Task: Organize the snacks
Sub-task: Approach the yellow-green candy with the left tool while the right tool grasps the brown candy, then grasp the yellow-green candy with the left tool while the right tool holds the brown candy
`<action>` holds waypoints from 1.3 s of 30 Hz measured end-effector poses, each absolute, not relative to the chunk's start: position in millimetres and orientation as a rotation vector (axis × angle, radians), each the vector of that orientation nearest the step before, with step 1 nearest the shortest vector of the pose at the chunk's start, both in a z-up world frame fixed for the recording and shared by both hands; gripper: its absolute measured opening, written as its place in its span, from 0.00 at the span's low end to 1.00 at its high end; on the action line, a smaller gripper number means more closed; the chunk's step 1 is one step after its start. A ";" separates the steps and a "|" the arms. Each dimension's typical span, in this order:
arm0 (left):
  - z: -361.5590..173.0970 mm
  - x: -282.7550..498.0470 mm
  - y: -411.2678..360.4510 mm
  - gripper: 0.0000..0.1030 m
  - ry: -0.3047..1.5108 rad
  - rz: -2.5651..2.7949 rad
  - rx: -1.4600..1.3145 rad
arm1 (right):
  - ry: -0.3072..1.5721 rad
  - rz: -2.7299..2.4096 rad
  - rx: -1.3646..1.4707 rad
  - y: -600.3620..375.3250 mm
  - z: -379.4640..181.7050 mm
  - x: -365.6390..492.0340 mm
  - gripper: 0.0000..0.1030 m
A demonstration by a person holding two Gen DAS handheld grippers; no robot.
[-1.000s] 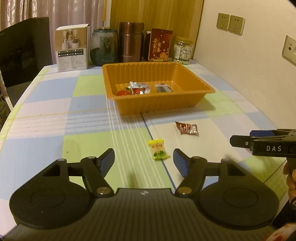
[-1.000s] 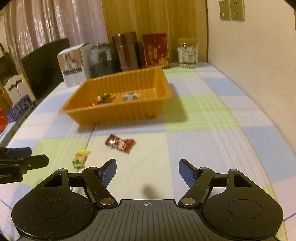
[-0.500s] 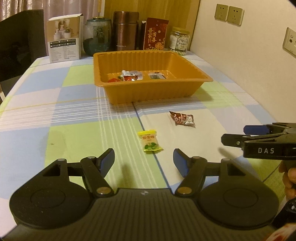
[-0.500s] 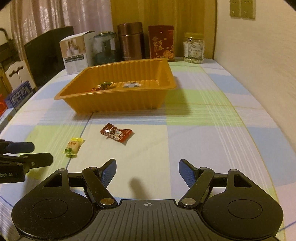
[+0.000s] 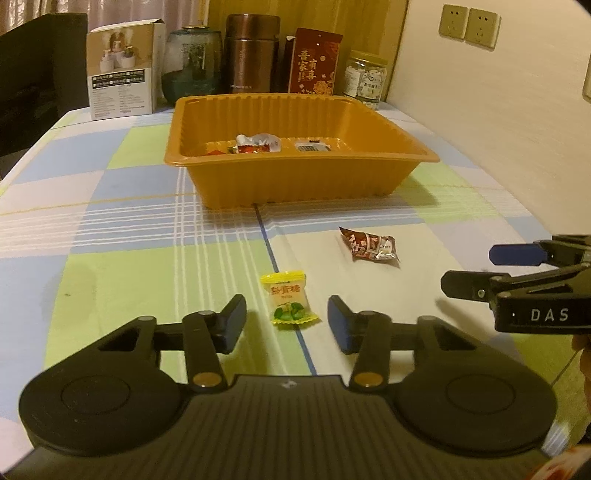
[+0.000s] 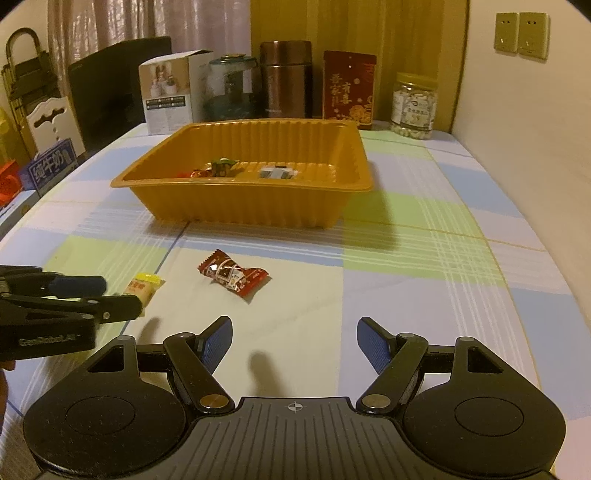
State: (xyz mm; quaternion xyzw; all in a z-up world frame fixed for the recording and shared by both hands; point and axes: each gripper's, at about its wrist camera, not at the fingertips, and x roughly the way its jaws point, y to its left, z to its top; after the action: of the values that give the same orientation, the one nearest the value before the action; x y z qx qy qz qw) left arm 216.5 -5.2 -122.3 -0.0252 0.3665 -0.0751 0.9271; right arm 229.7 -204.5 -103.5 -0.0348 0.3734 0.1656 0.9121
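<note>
White "DAS" marks the spread right gripper (image 5: 476,273) — left gripper (image 5: 287,319) closing, unclamped, around yellow candy (image 5: 289,298).

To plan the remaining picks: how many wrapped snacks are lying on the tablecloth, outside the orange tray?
2. The yellow candy lies between the left gripper's open fingers. The red snack lies farther right, nearer the orange tray. None seems hidden.

Home: checked tablecloth (image 5: 140,258), curtains (image 6: 147,22)
</note>
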 end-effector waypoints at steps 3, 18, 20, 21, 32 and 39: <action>-125.0 219.7 -8.4 0.41 0.749 -0.155 -0.031 | 0.770 0.348 -0.077 -204.2 -105.0 233.6 0.72; -124.9 222.4 -1.9 0.26 0.752 -0.138 0.029 | 0.723 0.616 -0.246 -175.7 -121.0 265.5 0.72; -123.3 221.7 0.6 0.26 0.749 -0.133 0.023 | 0.717 0.637 -0.257 -174.2 -122.8 271.1 0.72; -122.7 221.5 2.3 0.26 0.749 -0.128 0.019 | 0.714 0.646 -0.258 -173.8 -123.5 274.6 0.72; -125.0 219.2 10.6 0.26 0.771 -0.122 -0.024 | 0.711 0.723 -0.256 -162.4 -133.4 298.0 0.51; -126.0 219.9 10.3 0.30 0.769 -0.118 -0.026 | 0.723 0.745 -0.241 -156.1 -132.2 290.6 0.24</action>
State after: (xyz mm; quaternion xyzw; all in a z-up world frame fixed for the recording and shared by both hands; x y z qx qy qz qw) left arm 219.9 10.3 -126.0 -0.0128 0.3750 -0.0575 0.9251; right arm 290.6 -156.1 -132.2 -0.1147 0.3445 0.3549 0.8615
